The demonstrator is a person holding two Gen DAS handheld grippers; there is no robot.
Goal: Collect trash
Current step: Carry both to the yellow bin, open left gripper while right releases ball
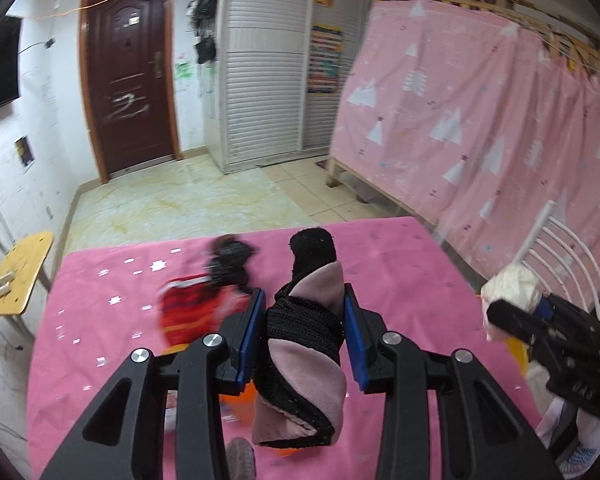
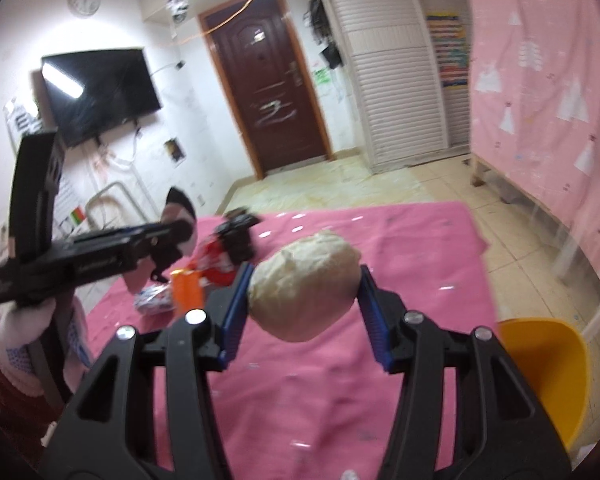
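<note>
Left gripper (image 1: 305,332): my two blue-padded fingers are clenched on a pink and black fabric bundle (image 1: 300,344), held in the air above the near part of the pink table cover (image 1: 380,260).
Fabric bundle: soft dusty-pink cloth wound with a band of black woven mesh around its middle; a black knitted tip sticks up at the far end, and the near end hangs down below my fingers, edged in black.
Right gripper (image 2: 305,292): my fingers grip a crumpled paper ball (image 2: 304,290), pressed against it on both sides, lifted above the middle of the cover.
Paper ball: off-white, roughly round, creased and lumpy, wider than it is tall; from the left wrist view it shows at the right edge, cream-white (image 1: 510,286).
Table trash: a red and white wrapper (image 1: 188,308) lies left of centre on the cover, with a black crumpled item (image 1: 228,260) just beyond it, blurred; an orange piece (image 2: 186,292) and a blue-and-white wrapper (image 2: 154,300) lie nearer.
Near right: yellow bin (image 2: 548,364) rim beside the table edge.
Far: dark brown door (image 1: 130,80).
</note>
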